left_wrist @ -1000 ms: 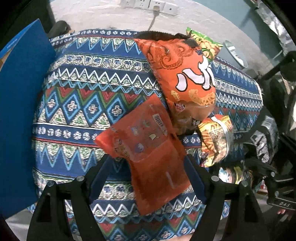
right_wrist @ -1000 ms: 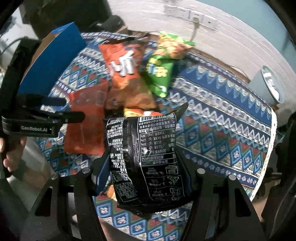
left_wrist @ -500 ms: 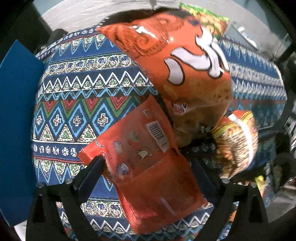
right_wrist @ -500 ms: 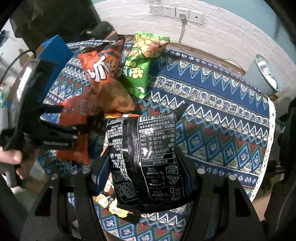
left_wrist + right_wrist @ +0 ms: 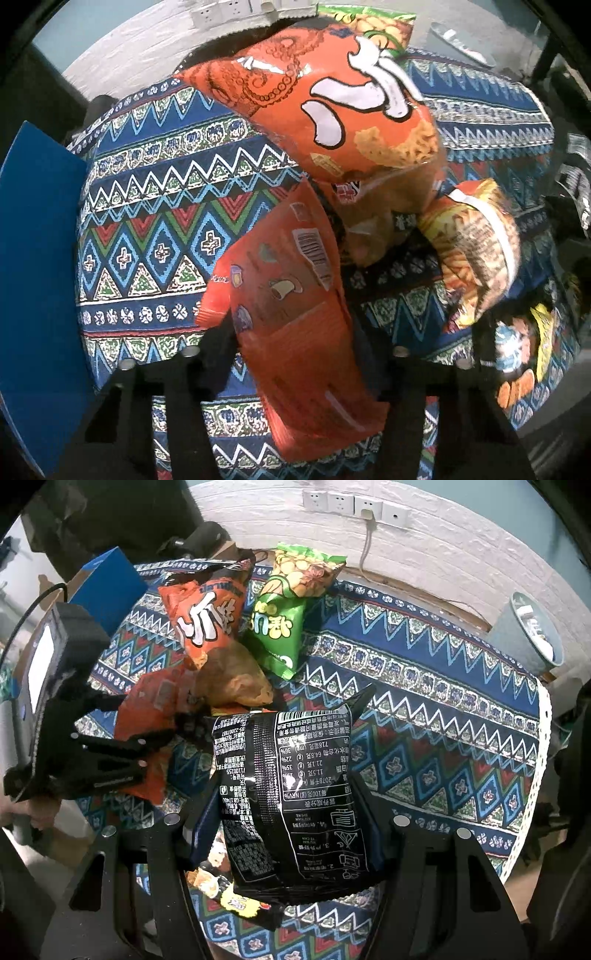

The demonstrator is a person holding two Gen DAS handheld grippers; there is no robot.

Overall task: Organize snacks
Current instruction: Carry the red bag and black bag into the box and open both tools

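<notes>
My left gripper (image 5: 291, 354) is shut on a flat orange-red packet (image 5: 295, 317), held low over the patterned tablecloth (image 5: 155, 221); its far end touches a big orange chip bag (image 5: 332, 110). The same left gripper (image 5: 147, 734) and packet (image 5: 155, 705) show in the right wrist view. My right gripper (image 5: 291, 812) is shut on a black snack bag (image 5: 291, 794), held above the cloth. A green bag (image 5: 280, 627) lies beside the big orange bag (image 5: 207, 624). A small orange-yellow bag (image 5: 476, 251) lies right of the packet.
A blue box (image 5: 37, 295) stands at the table's left edge, also in the right wrist view (image 5: 107, 587). A yellow-black packet (image 5: 236, 897) lies under the black bag. A grey bin (image 5: 532, 631) stands beyond the table by the white wall with sockets (image 5: 354, 506).
My left gripper has moved forward with the orange-red packet, up against the big orange bag. My right gripper has pulled back and up with the black bag.
</notes>
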